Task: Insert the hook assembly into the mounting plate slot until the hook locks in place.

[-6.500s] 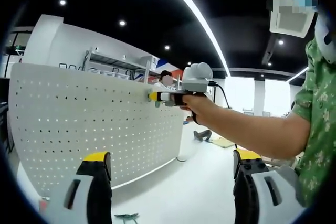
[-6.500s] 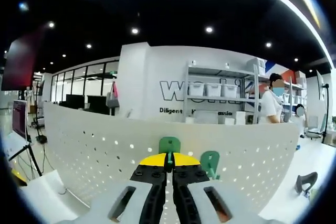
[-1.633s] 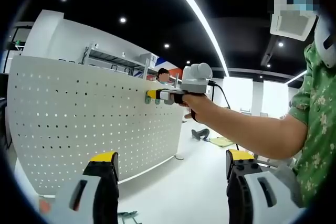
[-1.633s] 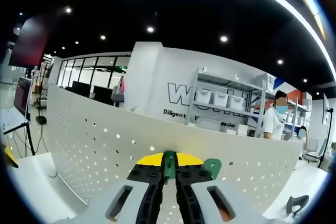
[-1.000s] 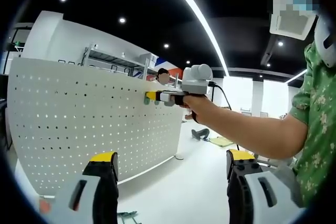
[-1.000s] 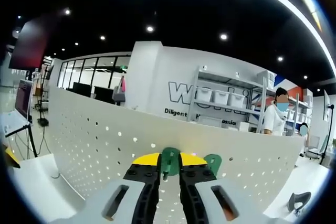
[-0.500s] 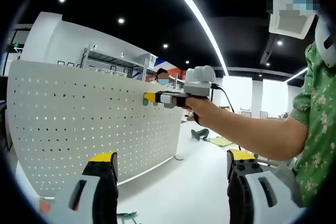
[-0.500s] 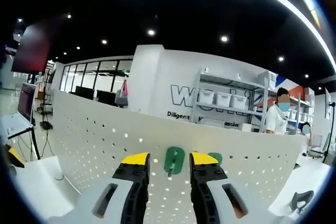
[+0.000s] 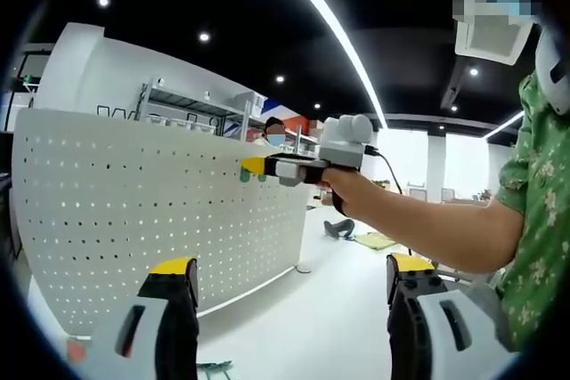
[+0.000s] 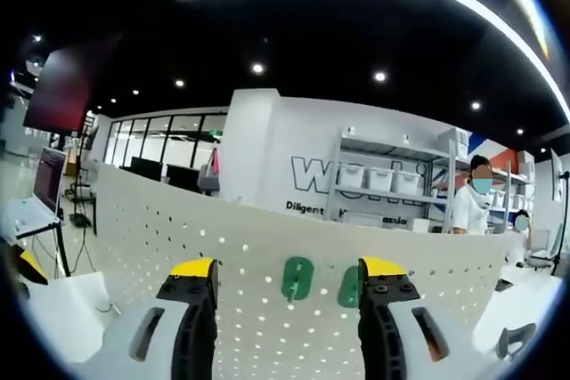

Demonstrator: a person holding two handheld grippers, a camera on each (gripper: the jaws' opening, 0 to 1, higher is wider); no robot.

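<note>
- In the left gripper view, the white perforated pegboard mounting plate [image 9: 134, 220] stands upright and fills the left side, curving away toward its right edge.
- The left gripper [image 9: 289, 327] hangs low in front of the plate with its yellow-tipped black jaws spread wide and nothing between them; it is well apart from the hooks and takes no part in the work.
- Near the plate's top edge, toward its right end, the right gripper [image 9: 258, 166] reaches in from the right on the person's bare forearm [image 9: 419, 224], its yellow tips just beside small green shapes on the plate.
- In the right gripper view, the right gripper [image 10: 287, 278] faces the plate [image 10: 134, 246] squarely, its jaws released and set wide apart, holding nothing.
- Between those jaws the green plastic hook assembly [image 10: 297, 278] sits flat against the plate close to its top edge, touched by neither jaw.
- Just right of it, a second green plastic hook [image 10: 349, 286] sits on the plate, partly behind the right jaw.
- Judged from this, insertion looks done and the step in hand is letting go and checking the seat; whether the hook has truly locked cannot be told from here.
- The next move calls for drawing the right gripper straight back from the plate without brushing either hook, keeping both in sight.
</note>
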